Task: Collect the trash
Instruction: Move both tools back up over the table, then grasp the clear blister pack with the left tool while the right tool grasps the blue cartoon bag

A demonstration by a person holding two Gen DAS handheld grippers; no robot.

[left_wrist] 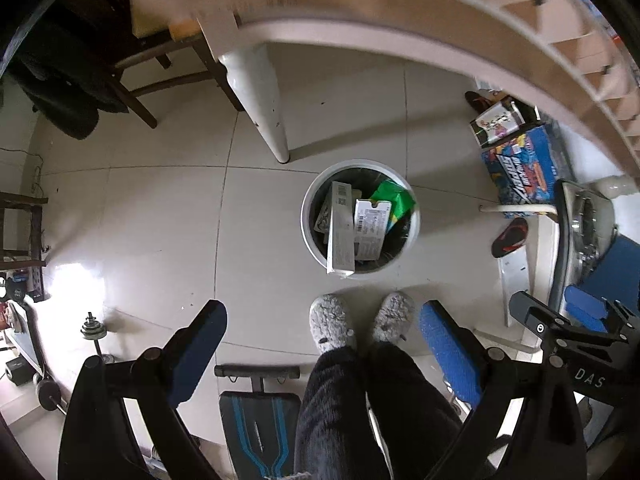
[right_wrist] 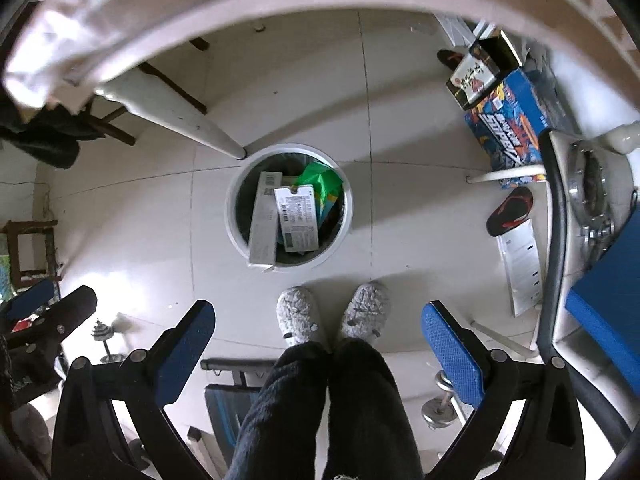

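We see a floor [left_wrist: 160,216] of pale glossy tiles that throw back a bright glare. On it stands a smooth white plastic trash bin [left_wrist: 310,236] lined with a dark, thin film bag; inside lie printed cardboard boxes [left_wrist: 341,232] with a matt face and a shiny green wrapper [left_wrist: 394,196]. The left gripper [left_wrist: 322,344] has matt black plastic arms and blue pads [left_wrist: 450,356] with a fine dotted, rubbery texture — the right gripper [right_wrist: 318,344] looks the same. The person's slippers [left_wrist: 332,322] are fuzzy grey fleece, the trousers a dark plush cloth. A white plastic table [left_wrist: 256,80] has a smooth leg, and nearby — a dark wooden chair [left_wrist: 136,92], dull in finish.
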